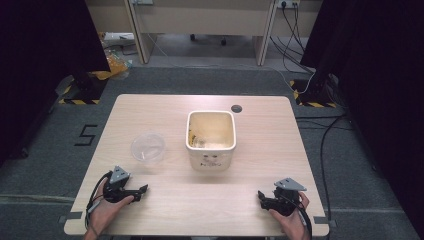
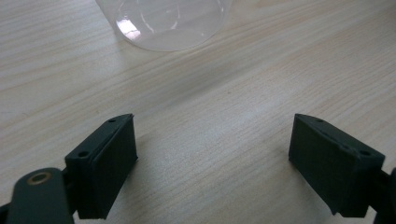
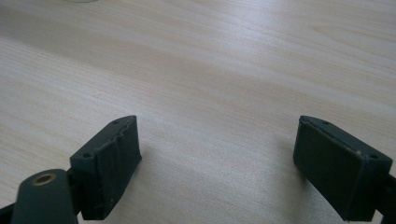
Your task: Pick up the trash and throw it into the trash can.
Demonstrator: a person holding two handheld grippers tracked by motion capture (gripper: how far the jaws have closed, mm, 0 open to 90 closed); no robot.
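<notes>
Both claws rested at the near edge of the table; the left claw lay with its jaws spread wide and nothing between them; the right claw lay likewise, jaws apart and empty. The clear plastic lid lay flat just ahead of the left claw, left of the cream square container and apart from it; the container stood open at the table's middle. No grasp had begun; judged from this, all the work remained, probably picking up the lid and fitting it.
</notes>
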